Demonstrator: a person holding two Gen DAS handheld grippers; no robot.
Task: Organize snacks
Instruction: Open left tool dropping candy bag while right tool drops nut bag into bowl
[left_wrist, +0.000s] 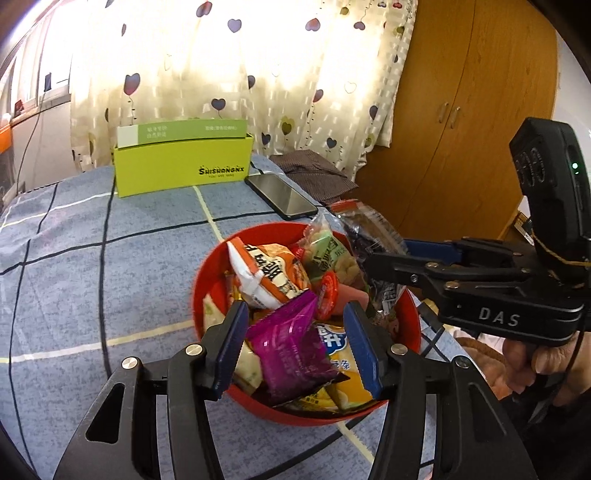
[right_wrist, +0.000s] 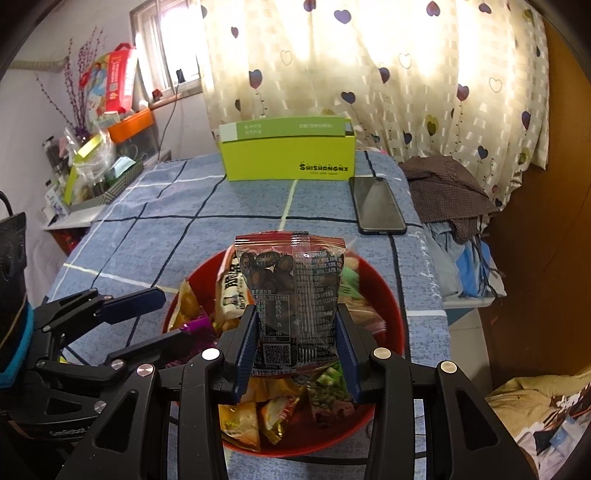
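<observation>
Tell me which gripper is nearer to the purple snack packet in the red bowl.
Left. The left gripper has its open jaws on either side of the purple snack packet; the right gripper holds a clear packet of dark nuts above the bowl's far side.

The green box at the far edge of the bed carries "SHISHANGNX" in black letters. The right gripper body shows "DAS". Snack packets carry unreadable small print.

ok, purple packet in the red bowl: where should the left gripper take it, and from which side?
Take the purple packet across its flat middle, from above and the near rim of the red bowl. It lies tilted on top of the pile, uncovered, already between the open left gripper pads. Its far corner is narrow and likelier to slip.
</observation>
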